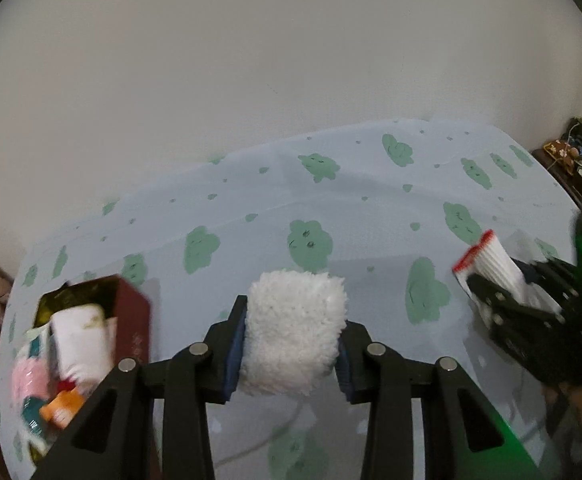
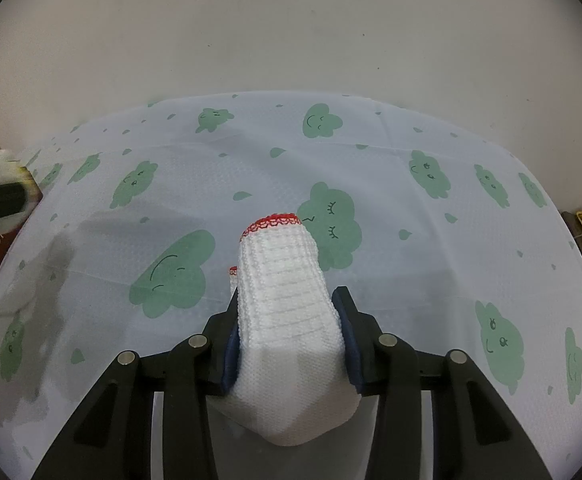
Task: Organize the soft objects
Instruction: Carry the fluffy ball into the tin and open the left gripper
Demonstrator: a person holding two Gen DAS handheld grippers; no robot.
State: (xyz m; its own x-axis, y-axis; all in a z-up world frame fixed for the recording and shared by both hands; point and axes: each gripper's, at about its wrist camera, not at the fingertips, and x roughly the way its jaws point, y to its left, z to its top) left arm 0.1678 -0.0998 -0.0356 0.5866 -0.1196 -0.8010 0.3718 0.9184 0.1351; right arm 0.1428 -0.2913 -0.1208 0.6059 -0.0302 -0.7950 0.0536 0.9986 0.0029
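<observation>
Now the left gripper [image 1: 293, 344] clamps a fluffy white pad [image 1: 295, 332]; the right gripper [image 2: 289, 332] pinches what looks like a red-trimmed white knit glove [image 2: 287, 320], lower centre.

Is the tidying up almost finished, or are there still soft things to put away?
Partly done: the red box already holds several soft items. In hand now: the left tool grips a fluffy white cloth, and the right tool grips a white knit sock with red trim. Both still need to go in. The cloud tablecloth shows nothing else loose.
</observation>
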